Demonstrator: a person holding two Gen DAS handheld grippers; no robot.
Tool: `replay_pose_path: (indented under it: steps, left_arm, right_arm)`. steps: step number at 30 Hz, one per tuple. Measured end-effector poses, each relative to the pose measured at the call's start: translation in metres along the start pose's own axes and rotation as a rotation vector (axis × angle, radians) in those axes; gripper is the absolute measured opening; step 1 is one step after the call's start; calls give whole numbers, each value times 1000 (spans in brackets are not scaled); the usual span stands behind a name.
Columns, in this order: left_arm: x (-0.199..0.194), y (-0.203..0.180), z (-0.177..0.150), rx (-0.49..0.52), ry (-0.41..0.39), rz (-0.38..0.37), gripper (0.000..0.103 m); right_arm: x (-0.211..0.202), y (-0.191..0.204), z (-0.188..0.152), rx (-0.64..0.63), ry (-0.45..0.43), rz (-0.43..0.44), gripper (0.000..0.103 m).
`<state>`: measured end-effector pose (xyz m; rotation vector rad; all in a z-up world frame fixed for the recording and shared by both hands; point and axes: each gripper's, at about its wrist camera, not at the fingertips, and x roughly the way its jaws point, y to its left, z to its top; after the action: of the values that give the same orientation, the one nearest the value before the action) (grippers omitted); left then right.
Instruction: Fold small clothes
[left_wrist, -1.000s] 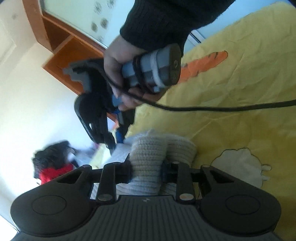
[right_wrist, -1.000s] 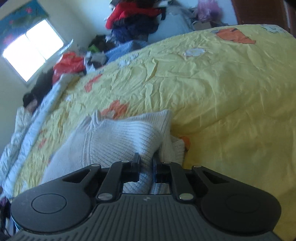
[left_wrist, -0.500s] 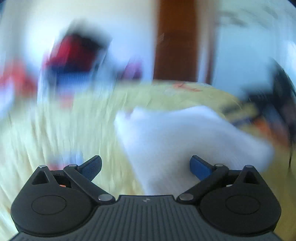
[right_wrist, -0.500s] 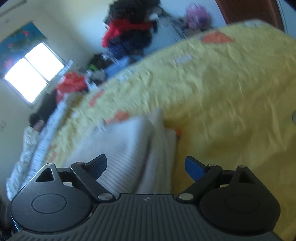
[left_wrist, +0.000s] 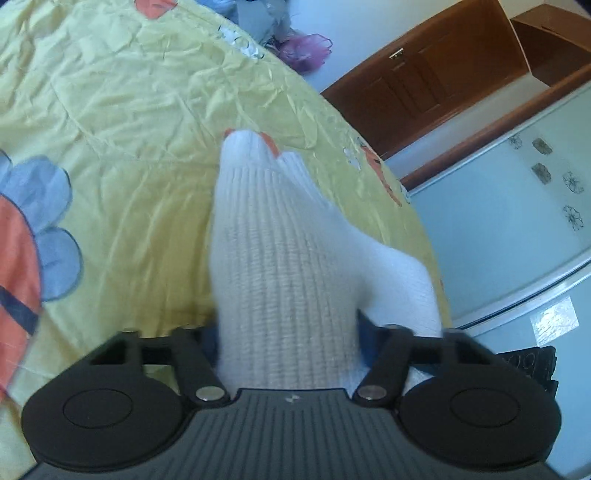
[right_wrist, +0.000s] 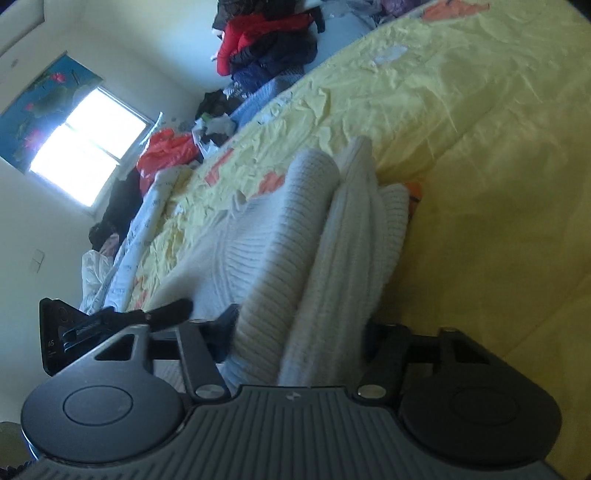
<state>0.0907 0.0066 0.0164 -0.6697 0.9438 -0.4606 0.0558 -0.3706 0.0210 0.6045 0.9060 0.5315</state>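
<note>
- Two grippers have hold of one cream ribbed knit garment at this moment, each seen from its own wrist camera.
- Left gripper: its fingers are partly closed around a thick bunch of the knit, which fills the gap between them and runs forward from the tips across the yellow bedspread. An orange trim shows at the garment's far end.
- Right gripper: its fingers are likewise partly closed on a stack of several knit layers; the layers stand on edge between the tips, with folded rolls running ahead of them. To the left of these fingers the rest of the garment spreads flat on the bed, and part of the other gripper shows there too.
- Beyond the fingertips, past the far edge of the bed, lie piles of other clothes and a bright window.
- Step in hand, as I judge it: a late fold, with the garment already doubled into layers and both ends gripped.
- Next move likely calls for carrying the held edge over onto the flat part, keeping both grips level so the layers do not slide apart, then letting go only once the bundle rests on the bedspread.
- Risk: the springy knit may unroll on release.
</note>
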Motion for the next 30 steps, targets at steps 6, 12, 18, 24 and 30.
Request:
replay_pose_path:
  steps: [6,12,18,24,30]
  left_arm:
    - [-53,-19,24,120,-52,80,54]
    - [-38,25,52,120,17,251,78]
    - [-77,65,23,-48,17,26,87]
    - [-88,80,-18,-69,58,-84,90]
    - [-81,43,-25,59,8,74,52]
  right_arm:
    - [9,48,8,-59,-27,112,45]
    - [74,55,17,-46,18,43,54]
    - [49,48,1,16,-7,55,77]
    - [30,47,-19,-20,69,118,90]
    - [51,69,-31,-143,121,15,65]
